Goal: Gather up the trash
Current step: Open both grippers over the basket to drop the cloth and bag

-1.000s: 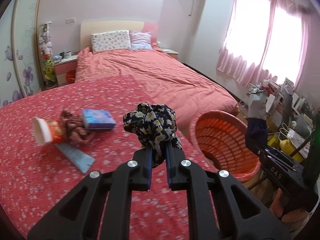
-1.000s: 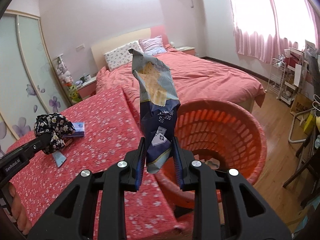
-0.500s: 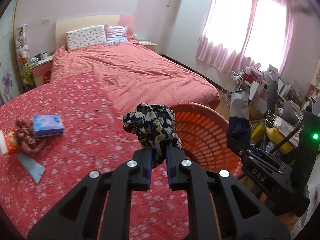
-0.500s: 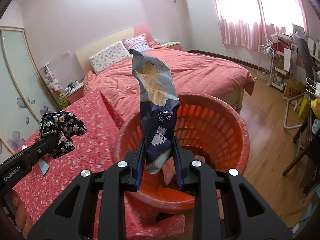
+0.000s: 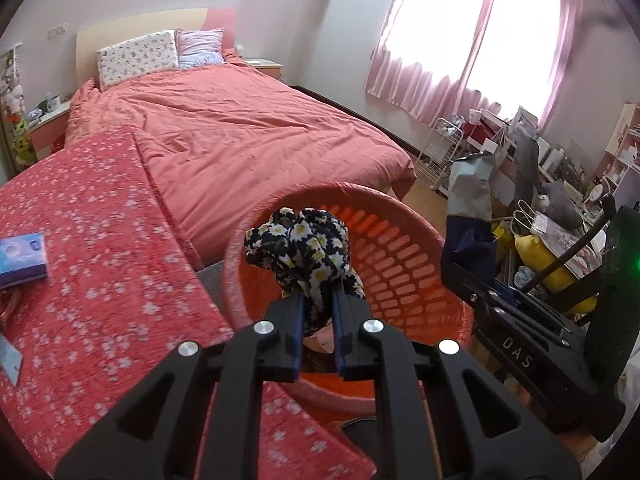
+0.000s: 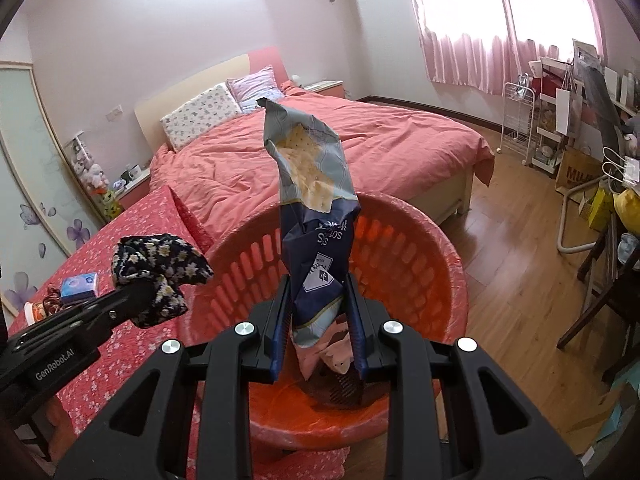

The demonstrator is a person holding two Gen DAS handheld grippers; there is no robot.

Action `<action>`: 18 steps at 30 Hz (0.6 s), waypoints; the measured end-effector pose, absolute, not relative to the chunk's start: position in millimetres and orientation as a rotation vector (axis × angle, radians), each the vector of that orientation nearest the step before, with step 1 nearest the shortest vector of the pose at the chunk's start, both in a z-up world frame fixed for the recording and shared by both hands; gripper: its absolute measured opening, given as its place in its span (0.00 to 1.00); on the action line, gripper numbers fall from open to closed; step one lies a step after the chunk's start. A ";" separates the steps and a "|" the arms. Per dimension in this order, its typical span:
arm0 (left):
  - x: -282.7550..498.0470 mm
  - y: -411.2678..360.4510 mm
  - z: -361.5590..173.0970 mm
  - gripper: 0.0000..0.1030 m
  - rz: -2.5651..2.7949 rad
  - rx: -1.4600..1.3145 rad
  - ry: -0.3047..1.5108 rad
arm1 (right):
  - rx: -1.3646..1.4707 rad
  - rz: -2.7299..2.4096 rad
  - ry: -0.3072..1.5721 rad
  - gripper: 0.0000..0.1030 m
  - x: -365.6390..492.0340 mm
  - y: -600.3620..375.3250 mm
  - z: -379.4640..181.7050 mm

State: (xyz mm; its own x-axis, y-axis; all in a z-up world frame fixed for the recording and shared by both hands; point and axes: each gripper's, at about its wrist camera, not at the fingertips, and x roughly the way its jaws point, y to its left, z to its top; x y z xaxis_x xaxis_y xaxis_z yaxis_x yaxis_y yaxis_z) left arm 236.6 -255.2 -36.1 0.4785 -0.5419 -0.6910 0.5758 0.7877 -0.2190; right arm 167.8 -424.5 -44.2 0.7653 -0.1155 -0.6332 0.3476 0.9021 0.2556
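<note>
We hold the cracker wrapper (image 6: 310, 216) upright in our right tool (image 6: 318, 320) and floral cloth (image 5: 300, 248) in our left tool (image 5: 318, 320), the orange basket (image 6: 436, 264) directly below both.

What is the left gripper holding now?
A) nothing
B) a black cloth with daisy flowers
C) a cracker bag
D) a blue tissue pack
B: the left gripper is shut on the black floral cloth above the orange basket; the cracker bag is in the right gripper.
</note>
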 end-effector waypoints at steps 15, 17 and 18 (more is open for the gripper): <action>244.8 -227.2 -53.2 0.45 -0.561 0.093 0.841 | 0.371 -0.271 0.678 0.49 167.5 -426.5 -51.7; 242.9 -212.2 -52.2 0.50 -0.526 0.101 0.830 | 0.366 -0.271 0.681 0.49 167.4 -424.6 -50.9; 241.6 -206.6 -50.9 0.50 -0.514 0.103 0.825 | 0.362 -0.269 0.683 0.49 167.1 -421.8 -50.0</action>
State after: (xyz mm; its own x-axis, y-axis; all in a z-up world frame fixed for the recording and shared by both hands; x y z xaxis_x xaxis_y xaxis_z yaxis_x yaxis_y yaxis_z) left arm 241.6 -206.6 -50.9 0.5637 -0.3969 -0.7243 0.4755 0.8730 -0.1083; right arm 167.1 -421.8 -50.0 0.7454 -0.1227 -0.6553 0.3567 0.9038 0.2365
